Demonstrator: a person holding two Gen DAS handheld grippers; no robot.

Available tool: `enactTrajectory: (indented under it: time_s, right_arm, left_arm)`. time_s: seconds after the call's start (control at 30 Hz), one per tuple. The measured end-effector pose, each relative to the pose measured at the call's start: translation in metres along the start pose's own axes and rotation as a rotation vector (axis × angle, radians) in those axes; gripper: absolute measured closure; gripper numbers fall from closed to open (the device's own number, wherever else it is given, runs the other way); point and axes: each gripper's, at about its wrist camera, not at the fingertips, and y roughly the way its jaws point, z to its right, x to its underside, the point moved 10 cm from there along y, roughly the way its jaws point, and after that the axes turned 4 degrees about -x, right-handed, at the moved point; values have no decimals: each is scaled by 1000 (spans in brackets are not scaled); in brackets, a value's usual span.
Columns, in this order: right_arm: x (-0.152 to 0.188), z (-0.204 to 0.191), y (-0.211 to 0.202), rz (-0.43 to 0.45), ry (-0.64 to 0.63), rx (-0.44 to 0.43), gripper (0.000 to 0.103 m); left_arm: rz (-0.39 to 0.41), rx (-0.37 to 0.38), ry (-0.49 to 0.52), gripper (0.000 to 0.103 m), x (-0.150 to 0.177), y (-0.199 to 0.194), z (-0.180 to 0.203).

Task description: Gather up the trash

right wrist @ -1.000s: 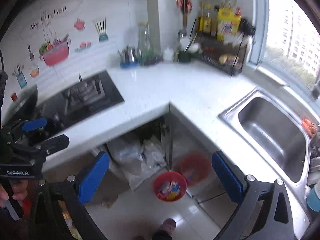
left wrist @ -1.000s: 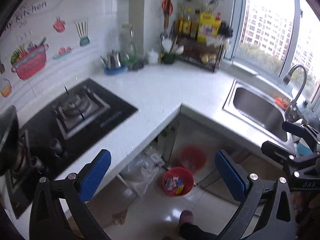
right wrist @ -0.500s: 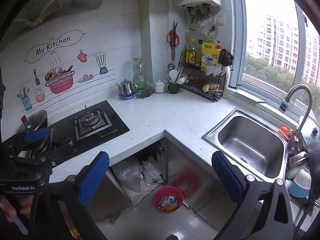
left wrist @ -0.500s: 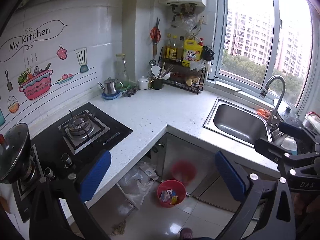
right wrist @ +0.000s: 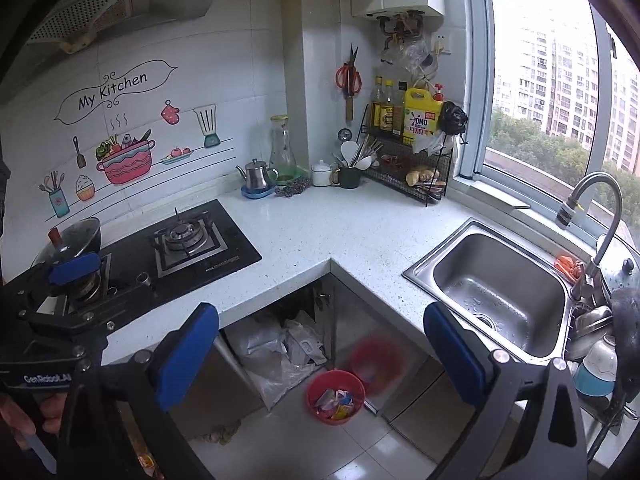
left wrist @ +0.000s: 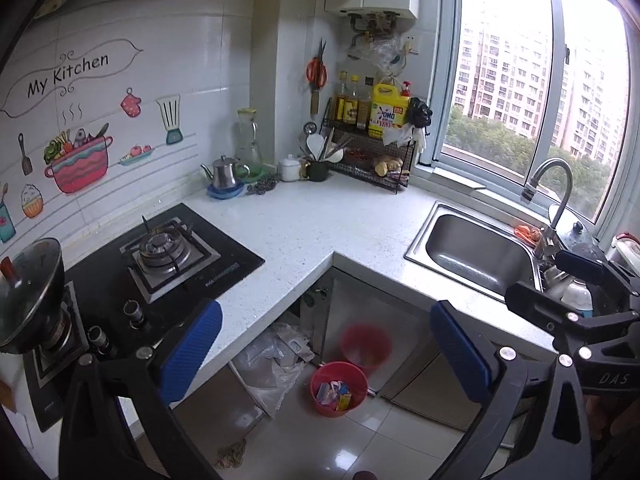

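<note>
A small red bin (left wrist: 339, 388) (right wrist: 336, 396) with colourful wrappers inside stands on the tiled floor under the corner of the white counter (left wrist: 312, 224) (right wrist: 340, 232). My left gripper (left wrist: 326, 352) is open, high above the floor, with the bin seen between its blue pads. My right gripper (right wrist: 320, 354) is open too and holds nothing. Each gripper shows in the other's view: the right one (left wrist: 560, 284) at the right edge, the left one (right wrist: 68, 292) at the left edge over the stove.
A black gas hob (left wrist: 160, 256) with a lidded pot (left wrist: 28, 292) lies left. A steel sink (right wrist: 500, 292) with tap (right wrist: 592, 208) is right, dishes beside it. Kettle (right wrist: 258, 178), utensils and a bottle rack (right wrist: 408, 160) fill the far corner. Plastic bags (right wrist: 276, 352) lie under the counter.
Both views have risen and tilted up: the counter and bin now sit farther and lower, and the wall, window and water heater have come into sight. Both grippers stay open.
</note>
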Motion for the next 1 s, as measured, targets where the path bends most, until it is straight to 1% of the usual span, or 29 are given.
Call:
enactTrajectory:
  time_s: [0.13, 0.2, 0.33, 1.0]
  right_arm:
    - [4, -1, 2, -7, 10, -5, 1]
    - [7, -3, 2, -16, 9, -11, 1]
    - [9, -6, 1, -18, 7, -13, 1]
    - [8, -16, 0, -18, 15, -7, 1]
  left_arm:
    - [-13, -2, 3, 0, 4, 1, 1]
    - [-8, 3, 9, 0, 4, -1, 2]
    - [6, -10, 16, 0, 2, -3, 3]
    - [3, -22, 5, 0, 10, -4, -1]
